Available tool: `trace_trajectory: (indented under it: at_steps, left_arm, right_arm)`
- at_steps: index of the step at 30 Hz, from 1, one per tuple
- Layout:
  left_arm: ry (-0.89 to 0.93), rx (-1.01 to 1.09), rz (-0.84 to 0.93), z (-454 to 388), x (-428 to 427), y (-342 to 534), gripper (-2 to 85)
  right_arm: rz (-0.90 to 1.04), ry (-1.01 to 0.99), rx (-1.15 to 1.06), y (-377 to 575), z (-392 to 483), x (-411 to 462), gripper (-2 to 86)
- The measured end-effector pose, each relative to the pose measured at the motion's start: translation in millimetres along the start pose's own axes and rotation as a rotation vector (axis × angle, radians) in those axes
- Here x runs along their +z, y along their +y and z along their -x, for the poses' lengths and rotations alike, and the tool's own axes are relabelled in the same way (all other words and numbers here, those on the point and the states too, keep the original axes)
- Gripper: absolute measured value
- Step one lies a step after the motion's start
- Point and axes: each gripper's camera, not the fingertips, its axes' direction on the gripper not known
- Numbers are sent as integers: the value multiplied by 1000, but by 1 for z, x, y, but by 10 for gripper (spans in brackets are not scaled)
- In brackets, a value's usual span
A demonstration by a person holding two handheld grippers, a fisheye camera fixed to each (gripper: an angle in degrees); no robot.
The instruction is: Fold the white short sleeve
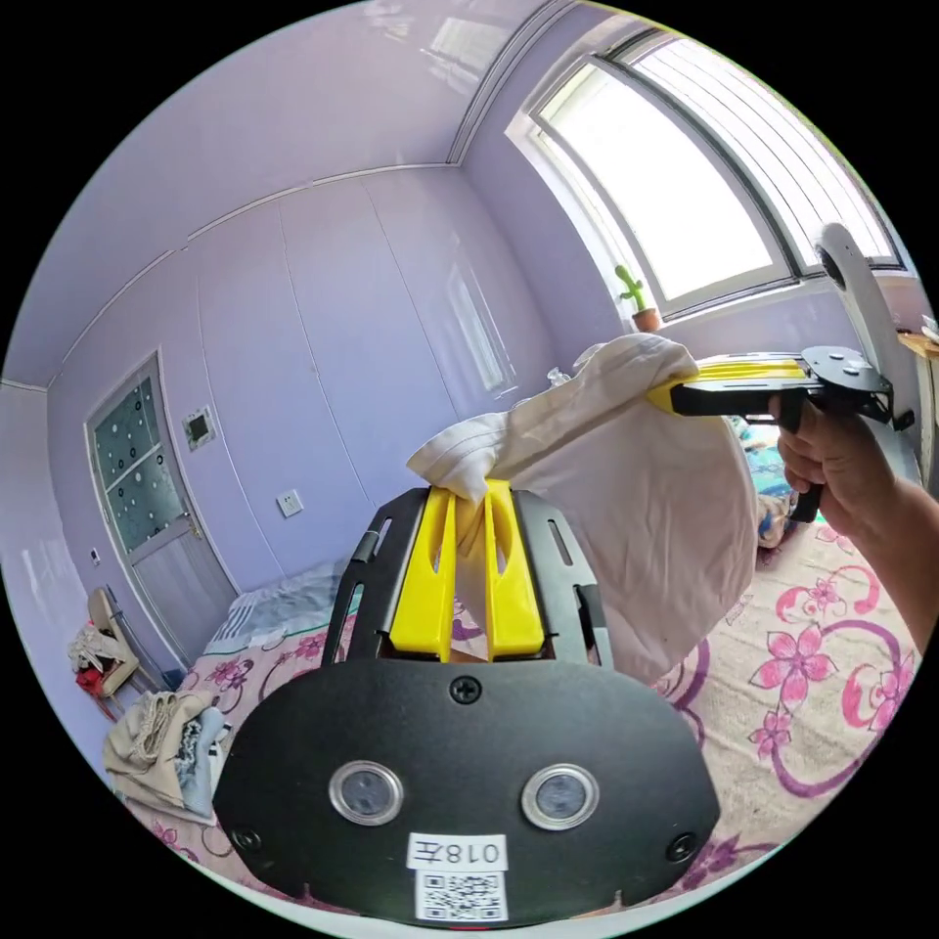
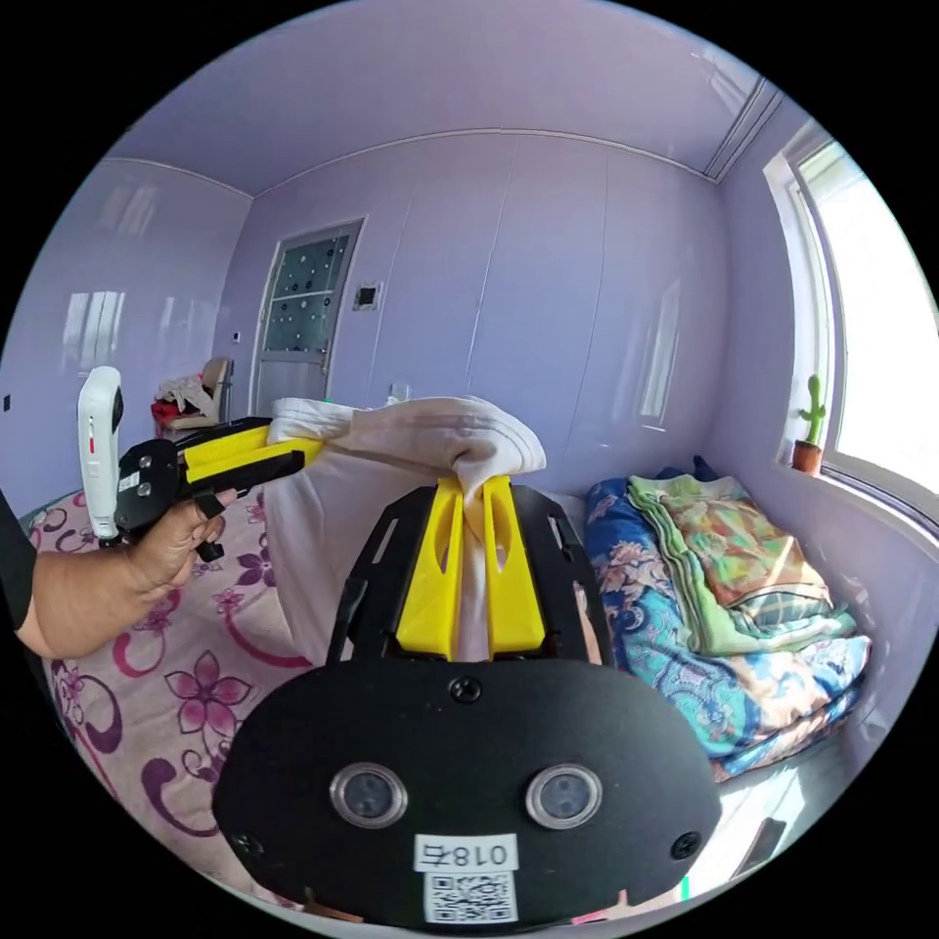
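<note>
The white short sleeve shirt (image 1: 636,489) hangs in the air, stretched between both grippers above the flowered bed. In the left gripper view my left gripper (image 1: 468,494) is shut on one bunched edge of it, with cloth running down between the yellow jaws. The right gripper (image 1: 663,391), held by a hand (image 1: 831,465), pinches the other end further off. In the right gripper view my right gripper (image 2: 471,484) is shut on the shirt (image 2: 333,518), and the left gripper (image 2: 298,442) grips its far end, a hand (image 2: 166,548) holding it.
A bedspread (image 1: 822,675) with pink flowers lies below. Folded quilts (image 2: 724,606) are stacked by the window wall. A pile of clothes (image 1: 161,743) sits at the bed's corner, a cluttered chair (image 1: 103,646) near the door (image 1: 147,499). A potted cactus (image 2: 810,421) stands on the sill.
</note>
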Motion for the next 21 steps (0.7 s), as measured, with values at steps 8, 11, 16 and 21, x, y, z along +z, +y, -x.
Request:
trace_trajectory:
  at_steps: [8,11,16,21]
  left_arm:
    - [187,-291,654,39,319,13,144]
    - [192,-468,512,81,293,39,144]
    - [336,-299,411,31,217,64,128]
    - [331,-75,307,-66,131,82,108]
  right_arm:
    - [583,173,169,29,-92,232,81]
    - [417,115,359,52,-114,211,80]
    - [296,-20,325,82,-99,144,63]
    - [290,-93,182,102,-42,96,55]
